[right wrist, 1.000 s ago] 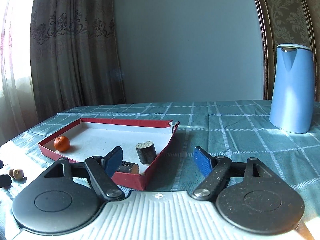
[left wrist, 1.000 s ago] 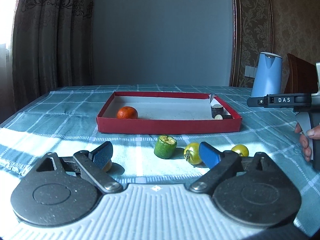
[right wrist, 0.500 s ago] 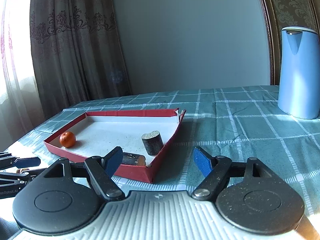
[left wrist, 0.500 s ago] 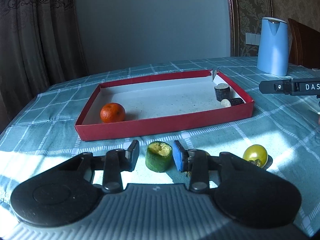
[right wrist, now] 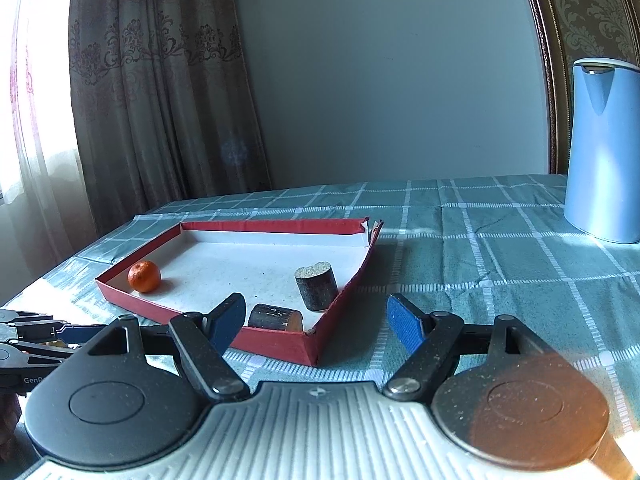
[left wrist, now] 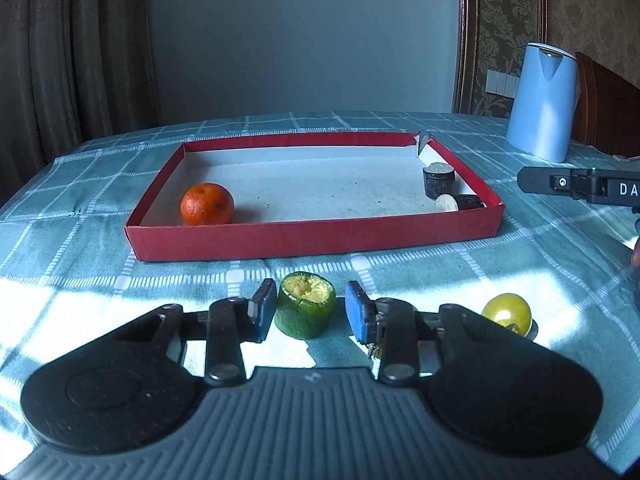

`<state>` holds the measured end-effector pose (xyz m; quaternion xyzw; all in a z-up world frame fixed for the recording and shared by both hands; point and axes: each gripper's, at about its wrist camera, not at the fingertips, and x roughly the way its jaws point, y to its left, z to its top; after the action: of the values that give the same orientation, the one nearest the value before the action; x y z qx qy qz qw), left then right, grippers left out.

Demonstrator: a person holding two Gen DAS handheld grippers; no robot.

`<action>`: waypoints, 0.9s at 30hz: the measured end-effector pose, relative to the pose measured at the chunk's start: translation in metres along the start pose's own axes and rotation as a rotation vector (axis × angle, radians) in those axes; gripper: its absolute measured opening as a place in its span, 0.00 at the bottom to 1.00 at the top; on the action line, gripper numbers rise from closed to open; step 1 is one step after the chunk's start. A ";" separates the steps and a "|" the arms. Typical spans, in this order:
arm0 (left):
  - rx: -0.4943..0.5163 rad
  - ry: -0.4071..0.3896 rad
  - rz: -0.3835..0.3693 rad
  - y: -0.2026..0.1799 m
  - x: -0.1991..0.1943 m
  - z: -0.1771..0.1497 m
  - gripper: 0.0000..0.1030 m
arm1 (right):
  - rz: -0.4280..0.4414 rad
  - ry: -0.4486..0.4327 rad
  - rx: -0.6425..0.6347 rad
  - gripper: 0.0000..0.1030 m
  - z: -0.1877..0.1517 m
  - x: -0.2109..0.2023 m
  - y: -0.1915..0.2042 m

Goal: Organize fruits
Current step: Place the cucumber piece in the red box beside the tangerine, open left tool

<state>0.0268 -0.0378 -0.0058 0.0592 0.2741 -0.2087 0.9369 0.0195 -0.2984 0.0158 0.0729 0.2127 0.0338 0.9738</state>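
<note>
A green cut fruit piece (left wrist: 306,310) stands on the tablecloth in front of the red tray (left wrist: 312,236). My left gripper (left wrist: 308,312) has its blue pads on either side of the piece; the left pad touches it, a small gap shows at the right pad. A yellow fruit (left wrist: 507,313) lies to the right. An orange (left wrist: 207,204) and two dark cut pieces (left wrist: 439,179) lie in the tray. My right gripper (right wrist: 320,320) is open and empty near the tray's corner (right wrist: 312,344); the orange (right wrist: 144,276) shows there too.
A blue kettle (left wrist: 542,104) stands at the far right on the checked tablecloth, also in the right wrist view (right wrist: 604,152). A wooden chair back (left wrist: 604,112) is behind it. Curtains hang at the left.
My left gripper moved forward and closed in around the green piece from wide open. The right gripper drifted slightly closer to the tray, still open.
</note>
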 end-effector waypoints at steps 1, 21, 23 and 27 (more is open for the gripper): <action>-0.008 0.000 0.003 0.001 0.000 0.000 0.28 | -0.002 0.001 -0.002 0.76 0.000 0.000 0.000; -0.284 -0.100 0.155 0.079 0.010 0.062 0.26 | -0.002 0.021 -0.019 0.76 -0.003 0.004 0.005; -0.303 -0.083 0.164 0.085 0.018 0.063 0.26 | -0.002 0.024 -0.020 0.76 -0.003 0.004 0.005; -0.334 -0.066 0.162 0.093 0.027 0.056 0.28 | 0.000 0.025 -0.020 0.76 -0.003 0.004 0.005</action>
<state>0.1141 0.0242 0.0265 -0.0821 0.2683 -0.0861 0.9560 0.0219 -0.2921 0.0118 0.0625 0.2246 0.0370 0.9717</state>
